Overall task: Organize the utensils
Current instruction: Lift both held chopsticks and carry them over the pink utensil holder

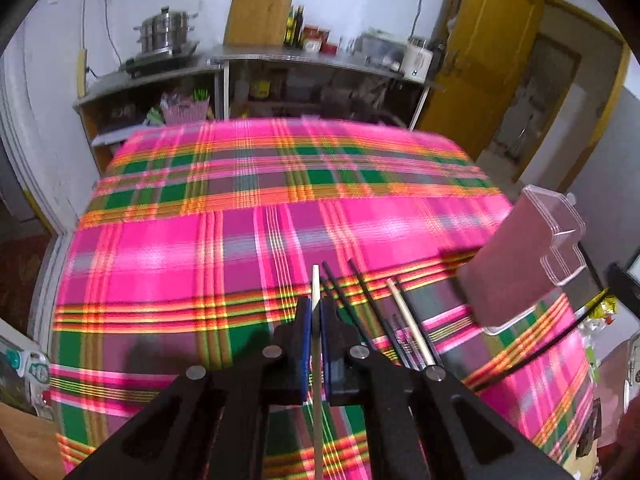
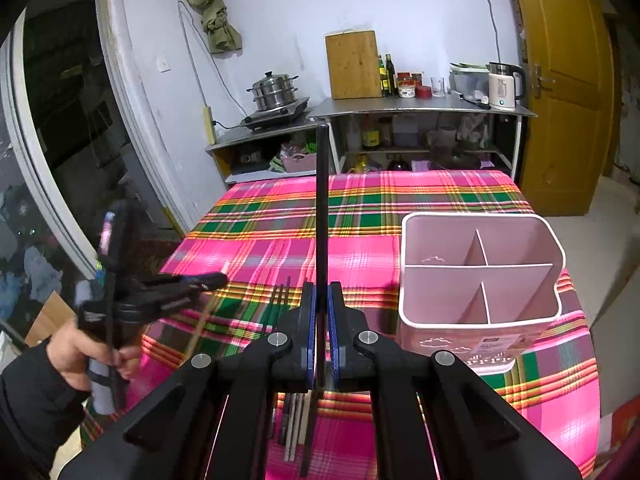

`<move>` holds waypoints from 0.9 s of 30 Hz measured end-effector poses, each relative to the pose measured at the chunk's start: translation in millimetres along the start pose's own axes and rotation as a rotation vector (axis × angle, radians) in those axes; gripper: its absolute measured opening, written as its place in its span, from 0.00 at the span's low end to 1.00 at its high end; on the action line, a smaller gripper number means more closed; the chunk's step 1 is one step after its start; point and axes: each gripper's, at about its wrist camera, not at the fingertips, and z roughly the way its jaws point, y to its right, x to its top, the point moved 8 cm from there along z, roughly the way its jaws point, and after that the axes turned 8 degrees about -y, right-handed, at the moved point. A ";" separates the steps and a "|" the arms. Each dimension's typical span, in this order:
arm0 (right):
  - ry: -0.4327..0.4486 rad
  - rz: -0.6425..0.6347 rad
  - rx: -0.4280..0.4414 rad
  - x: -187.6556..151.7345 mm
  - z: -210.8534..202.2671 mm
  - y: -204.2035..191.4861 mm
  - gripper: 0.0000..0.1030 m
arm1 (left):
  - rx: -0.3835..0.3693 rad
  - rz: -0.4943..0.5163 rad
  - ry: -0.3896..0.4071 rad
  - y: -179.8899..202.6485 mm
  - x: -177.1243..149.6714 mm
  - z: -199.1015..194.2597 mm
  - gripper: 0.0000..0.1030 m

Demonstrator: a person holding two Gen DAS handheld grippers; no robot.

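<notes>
My left gripper is shut on a pale wooden chopstick, held above the plaid tablecloth. Several black and pale chopsticks lie on the cloth just to its right. My right gripper is shut on a black chopstick that stands upright. The pink utensil holder, with three empty compartments, stands on the cloth to the right of my right gripper; it also shows blurred in the left wrist view. The left gripper appears at the left of the right wrist view.
Loose chopsticks lie on the cloth under my right gripper. Behind the table stands a metal shelf with a steamer pot, a cutting board, bottles and a kettle. A yellow door is at the right.
</notes>
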 end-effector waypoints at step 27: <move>0.043 -0.019 -0.008 -0.3 -30.6 -10.5 0.06 | -0.143 -0.004 0.160 23.4 -2.2 -110.3 0.04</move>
